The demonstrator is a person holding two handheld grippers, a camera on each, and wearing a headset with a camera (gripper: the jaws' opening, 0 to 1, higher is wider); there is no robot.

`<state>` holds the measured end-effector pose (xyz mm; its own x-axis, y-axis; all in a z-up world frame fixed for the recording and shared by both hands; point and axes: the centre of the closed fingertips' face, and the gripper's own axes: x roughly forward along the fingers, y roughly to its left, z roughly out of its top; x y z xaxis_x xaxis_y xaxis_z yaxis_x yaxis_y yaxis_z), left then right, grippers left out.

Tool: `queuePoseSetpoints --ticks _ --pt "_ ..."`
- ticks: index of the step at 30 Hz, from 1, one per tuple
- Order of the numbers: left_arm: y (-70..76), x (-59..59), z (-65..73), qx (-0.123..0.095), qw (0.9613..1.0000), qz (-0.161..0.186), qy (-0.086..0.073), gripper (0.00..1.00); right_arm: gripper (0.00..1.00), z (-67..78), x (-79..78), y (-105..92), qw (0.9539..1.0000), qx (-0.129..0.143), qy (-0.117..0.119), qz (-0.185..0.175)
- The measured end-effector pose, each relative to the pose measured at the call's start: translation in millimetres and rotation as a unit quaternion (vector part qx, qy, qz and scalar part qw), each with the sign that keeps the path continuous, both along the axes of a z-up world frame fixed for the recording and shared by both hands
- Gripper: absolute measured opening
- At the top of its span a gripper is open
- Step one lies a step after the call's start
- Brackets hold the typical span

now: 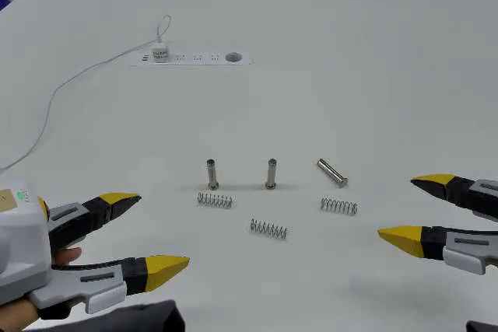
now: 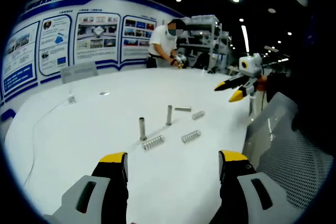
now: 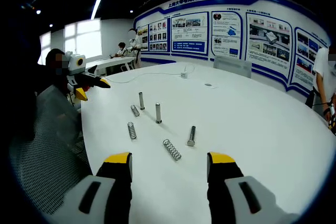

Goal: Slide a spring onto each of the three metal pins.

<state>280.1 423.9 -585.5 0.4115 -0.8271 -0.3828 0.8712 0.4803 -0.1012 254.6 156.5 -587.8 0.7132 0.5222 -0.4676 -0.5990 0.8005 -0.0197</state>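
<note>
Head view: on the bench (image 1: pixel 350 75), the left pin (image 1: pixel 212 174) and middle pin (image 1: pixel 271 174) stand upright and the right pin (image 1: pixel 331 172) lies flat. Three springs (image 1: pixel 268 228) lie loose beside them, none threaded. Left gripper view: the left gripper (image 2: pixel 173 158) holds its jaws open and empty, short of the parts. Right gripper view: the right gripper (image 3: pixel 169 158) likewise. Nothing is done yet; all three pins remain.

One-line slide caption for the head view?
Left gripper and right gripper, both open, flank two upright pins, one lying pin, three loose springs.
</note>
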Motion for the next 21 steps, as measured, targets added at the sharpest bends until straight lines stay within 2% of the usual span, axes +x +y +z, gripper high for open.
queuePoseSetpoints --ticks 7,11,15,17,21 --pt "-0.8 -3.8 -2.0 0.0 0.9999 -0.004 0.009 0.72 0.55 0.6 3.3 -2.7 0.9999 0.009 0.006 -0.01" --pt "0.3 -4.2 0.7 0.005 0.9999 -0.008 0.003 0.72 0.55 1.0 3.4 -3.8 0.9999 0.007 0.01 -0.012" --pt "-2.6 -9.4 3.2 0.007 0.9997 -0.022 0.002 0.72 0.53 1.7 4.5 -7.5 0.9998 0.002 0.013 -0.015" --pt "-4.7 -11.5 3.9 0.003 0.9996 -0.028 0.005 0.72 0.53 2.8 5.8 -8.8 0.9998 0.002 0.013 -0.017" --pt "-1.6 -8.7 4.4 -0.006 0.9997 -0.02 0.008 0.71 0.51 4.6 10.5 -8.9 0.9997 -0.006 0.016 -0.016"
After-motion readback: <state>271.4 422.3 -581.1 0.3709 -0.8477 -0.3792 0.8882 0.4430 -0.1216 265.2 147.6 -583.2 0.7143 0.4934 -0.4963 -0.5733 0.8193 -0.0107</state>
